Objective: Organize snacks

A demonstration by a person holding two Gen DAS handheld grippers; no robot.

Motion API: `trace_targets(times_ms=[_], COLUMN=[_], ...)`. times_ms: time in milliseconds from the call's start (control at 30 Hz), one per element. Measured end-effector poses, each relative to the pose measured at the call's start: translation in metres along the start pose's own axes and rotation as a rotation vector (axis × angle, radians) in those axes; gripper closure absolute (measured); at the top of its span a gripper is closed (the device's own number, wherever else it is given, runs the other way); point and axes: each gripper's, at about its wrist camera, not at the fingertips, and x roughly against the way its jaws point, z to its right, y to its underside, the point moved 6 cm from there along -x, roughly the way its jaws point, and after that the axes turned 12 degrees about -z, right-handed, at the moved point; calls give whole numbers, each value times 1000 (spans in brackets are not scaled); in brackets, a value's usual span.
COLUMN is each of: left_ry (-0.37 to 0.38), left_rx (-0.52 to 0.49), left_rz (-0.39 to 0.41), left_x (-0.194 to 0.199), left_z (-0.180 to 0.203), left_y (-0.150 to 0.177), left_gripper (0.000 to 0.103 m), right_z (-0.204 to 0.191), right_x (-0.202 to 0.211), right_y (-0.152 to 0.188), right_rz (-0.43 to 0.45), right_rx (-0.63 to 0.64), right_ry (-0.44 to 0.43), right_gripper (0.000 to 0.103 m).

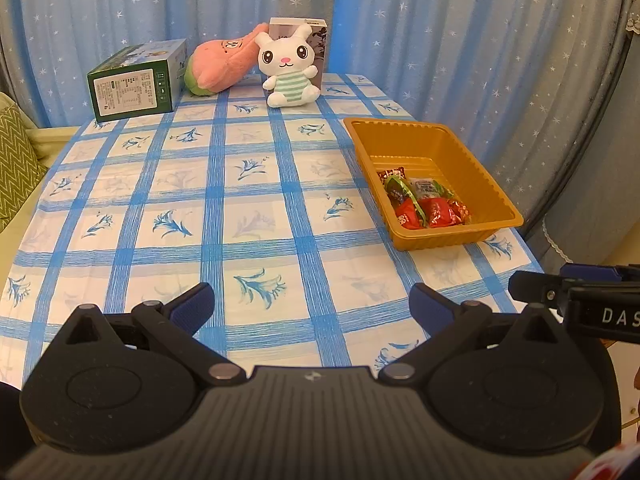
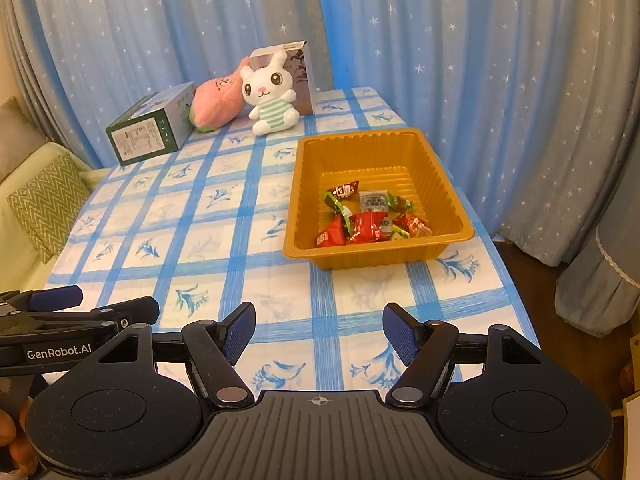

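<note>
Rectangular ribbed amber plastic tray (image 2: 436,168) seen right of centre on the blue-checked tablecloth (image 2: 224,240), long axis running away from view, wrapped snacks (image 2: 368,220) heaped at its near end, left gripper (image 1: 312,308) and right gripper (image 2: 319,332) spread apart, nothing grasped.

- Both my wrist views are bright, with a warm indoor cast.
- Backlight glows through the blue curtain (image 1: 200,20), strongest at the centre gap.
- Shadows are soft and faint on the tablecloth (image 2: 200,240).
- Heavy fisheye bending at the edges, with dark vignette corners.
- Focus is sharp mid-frame, slightly soft at the borders.
</note>
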Motion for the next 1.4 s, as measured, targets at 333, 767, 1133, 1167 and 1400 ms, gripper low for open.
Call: trace_targets(times_ms=[333, 767, 1133, 1167, 1400], left_ry=[0, 1, 0, 0, 1], left_rx=[-1, -4, -3, -3, -4], left_rz=[1, 0, 1, 1, 1], left_x=[0, 1, 1, 1, 1], left_z=[0, 2, 1, 1, 1], left_y=[0, -1, -1, -1, -1], left_gripper=[0, 0, 0, 0, 0], right_z=[-1, 0, 0, 0, 1], right_x=[-2, -3, -3, -3, -3], right_y=[1, 2, 1, 2, 1], right_rz=[-3, -3, -3, -3, -4], right_rx=[0, -1, -1, -1, 0], right_ry=[-1, -1, -1, -1, -2], right_gripper=[33, 33, 33, 33, 33])
